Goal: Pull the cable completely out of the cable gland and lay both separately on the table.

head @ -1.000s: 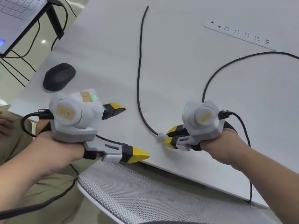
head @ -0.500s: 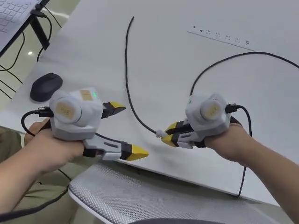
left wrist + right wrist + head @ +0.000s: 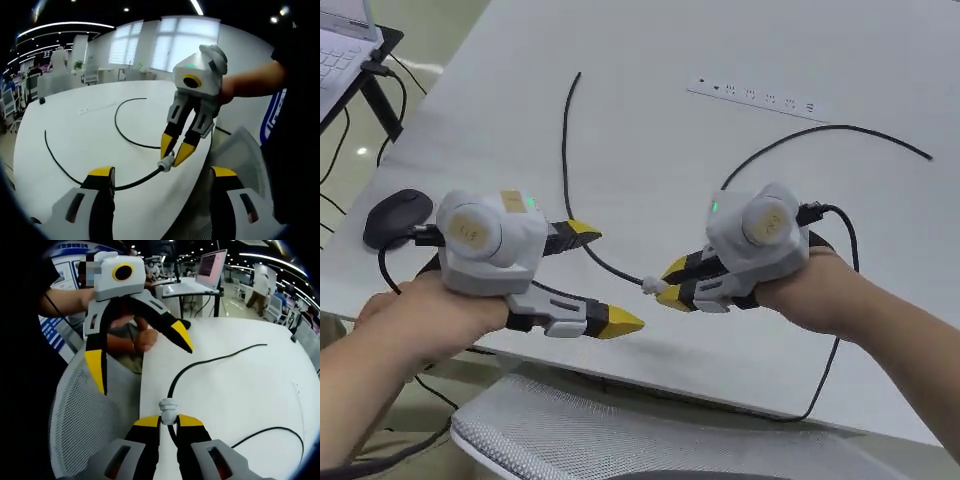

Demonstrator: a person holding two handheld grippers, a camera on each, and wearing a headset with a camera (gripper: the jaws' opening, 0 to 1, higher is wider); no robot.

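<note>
Now the right tool point(image 3: 667, 283) pinches the small white plastic cable gland point(image 3: 648, 287) at the near edge of the white desk point(image 3: 650, 150), anchoring it, while the thin black cable point(image 3: 565, 150) trails toward the far edge. The left tool point(image 3: 605, 275) is spread wide, apparently to take the cable, and its tips are slightly nearer the gland than a second ago.

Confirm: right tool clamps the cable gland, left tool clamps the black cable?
No. The right tool clamps the cable gland, but the left tool is open, its jaws spread wide, not clamping the black cable; the head view shows it.
</note>
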